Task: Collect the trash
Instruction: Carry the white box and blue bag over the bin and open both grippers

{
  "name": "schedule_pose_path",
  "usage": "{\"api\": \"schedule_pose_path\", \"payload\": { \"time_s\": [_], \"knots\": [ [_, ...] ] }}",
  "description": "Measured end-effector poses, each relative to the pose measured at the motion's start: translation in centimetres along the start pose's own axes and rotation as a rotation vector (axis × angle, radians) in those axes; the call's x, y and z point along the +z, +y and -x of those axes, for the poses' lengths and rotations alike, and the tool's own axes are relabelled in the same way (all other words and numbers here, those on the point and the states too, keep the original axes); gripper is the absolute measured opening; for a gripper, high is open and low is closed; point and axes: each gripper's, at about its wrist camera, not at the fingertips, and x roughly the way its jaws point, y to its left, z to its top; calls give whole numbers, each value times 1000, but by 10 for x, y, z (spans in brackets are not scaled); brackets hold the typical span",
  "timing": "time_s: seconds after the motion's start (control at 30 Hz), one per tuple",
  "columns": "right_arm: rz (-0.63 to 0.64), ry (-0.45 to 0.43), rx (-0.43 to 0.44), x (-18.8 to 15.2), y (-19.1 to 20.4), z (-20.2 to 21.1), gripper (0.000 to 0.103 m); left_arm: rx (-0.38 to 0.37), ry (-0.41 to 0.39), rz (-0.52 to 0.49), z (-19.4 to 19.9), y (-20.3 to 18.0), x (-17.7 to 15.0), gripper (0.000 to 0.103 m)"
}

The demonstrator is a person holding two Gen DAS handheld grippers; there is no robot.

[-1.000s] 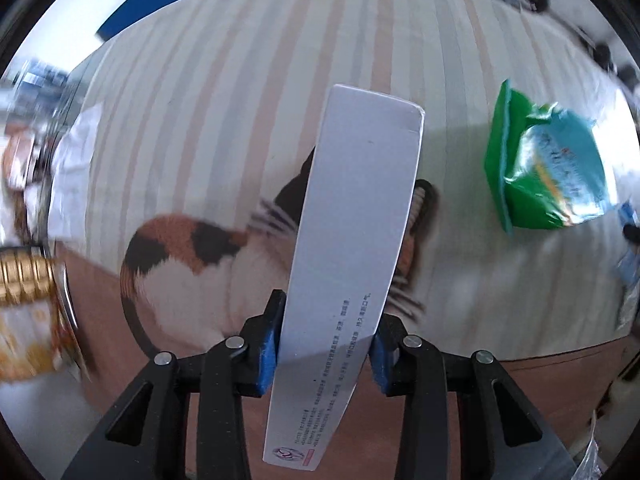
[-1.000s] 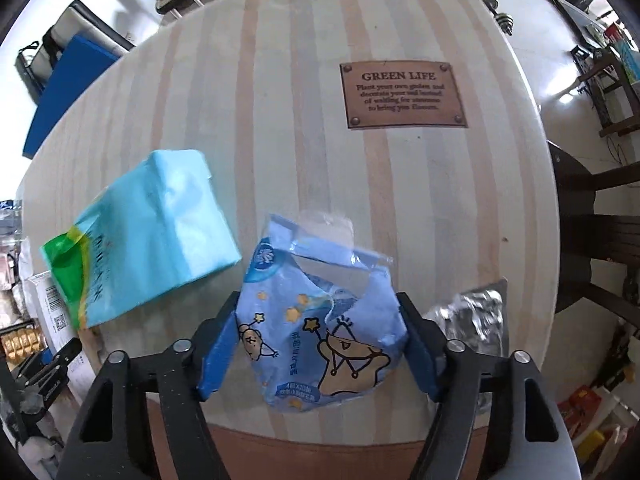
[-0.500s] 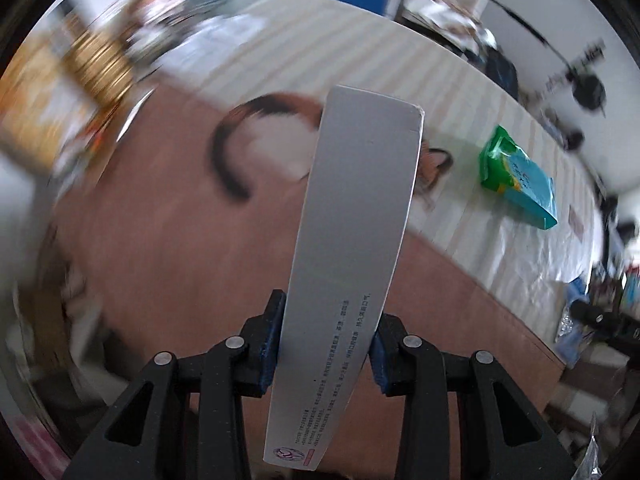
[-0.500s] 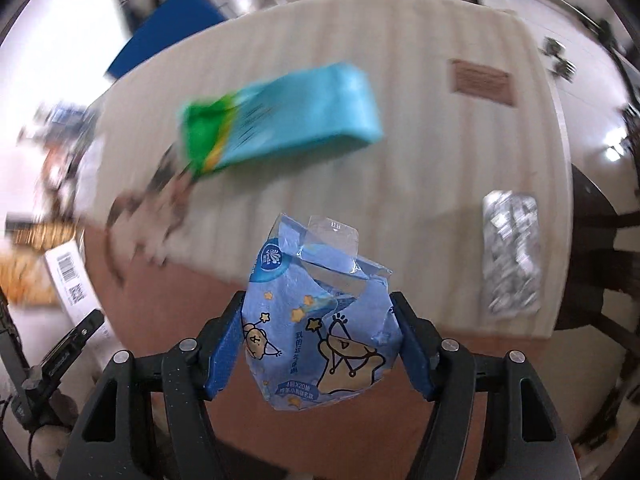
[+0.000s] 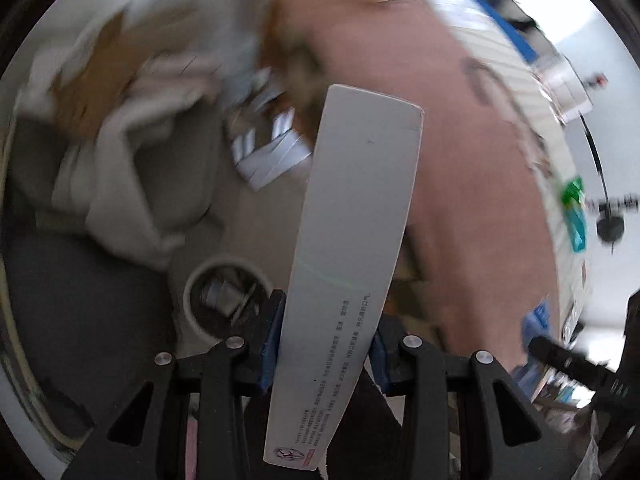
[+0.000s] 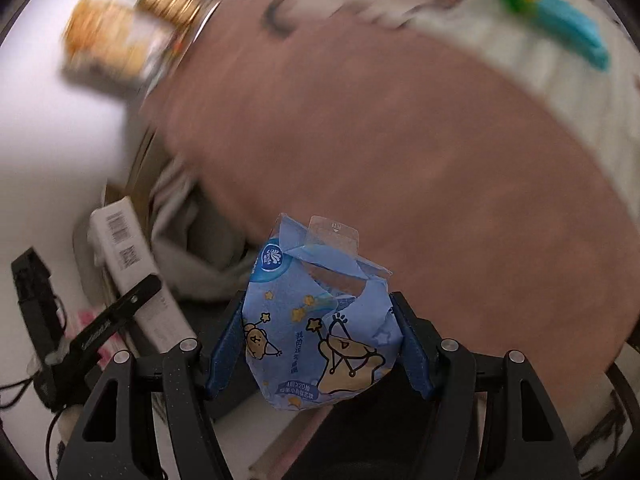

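Left gripper (image 5: pixel 322 344) is clenching a long white box (image 5: pixel 352 248) between its blue pads (image 5: pixel 269 346) — box sticking up and away from the jaws, printed end hanging near the camera. Below it, blurred: a white round bin (image 5: pixel 192 304) at near left with scraps inside, and a brown table edge (image 5: pixel 472 184) on the right.

Right gripper (image 6: pixel 318 354) is gripping a crumpled blue tissue wrapper (image 6: pixel 316 328) with cartoon print, both pads pressing its sides. The brown table side (image 6: pixel 400 128) is filling the far view — a green-and-teal packet (image 6: pixel 560 12) is lying on the striped top at far right. A barcoded white box (image 6: pixel 132 276) is sitting at near left.
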Motion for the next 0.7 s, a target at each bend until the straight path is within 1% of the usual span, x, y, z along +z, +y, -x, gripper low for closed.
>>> {"api": "schedule_pose_path", "payload": {
  "time_s": [0.03, 0.07, 0.1, 0.17, 0.23, 0.27, 0.3, 0.37, 0.4, 0.43, 0.47, 0.5, 0.53, 0.57, 0.6, 0.63, 0.67, 0.7],
  "knots": [
    [12, 19, 1, -6, 9, -13, 71, -5, 20, 49, -13, 25, -4, 34],
    [36, 55, 2, -15, 24, -39, 71, -13, 35, 85, -23, 42, -6, 34],
    [49, 73, -8, -20, 33, -57, 71, -22, 55, 146, -42, 69, -10, 34],
    [86, 110, -26, -29, 50, -98, 71, -32, 87, 224, -71, 102, -15, 34],
    [118, 153, -57, -38, 63, -154, 71, -52, 122, 330, -115, 143, -23, 34],
    [129, 175, -61, -41, 66, -179, 71, -56, 135, 354, -130, 155, -26, 34],
    [139, 192, -70, -41, 66, -200, 71, -61, 159, 385, -156, 172, -31, 34],
    [150, 219, -91, -42, 60, -249, 71, -49, 184, 423, -191, 194, -37, 34],
    [162, 247, -100, -45, 57, -286, 71, -51, 204, 436, -218, 207, -42, 34],
    [167, 257, -110, -44, 54, -304, 71, -61, 218, 439, -234, 213, -44, 34],
    [172, 271, -112, -42, 52, -330, 71, -80, 240, 441, -259, 222, -49, 35],
    [191, 297, -113, -45, 48, -365, 71, -89, 254, 443, -275, 229, -52, 35],
    [199, 307, -119, -45, 45, -381, 71, -88, 264, 448, -289, 234, -54, 36],
    [205, 325, -118, -46, 40, -413, 71, -88, 275, 453, -307, 241, -59, 36],
    [214, 345, -116, -47, 37, -433, 71, -87, 280, 452, -317, 245, -62, 43],
    [219, 367, -120, -48, 34, -458, 71, -85, 276, 450, -325, 249, -65, 59],
    [218, 383, -111, -49, 32, -477, 71, -79, 270, 448, -329, 254, -67, 67],
    [227, 406, -103, -52, 30, -495, 74, -56, 265, 444, -334, 260, -71, 81]
  ]
}}
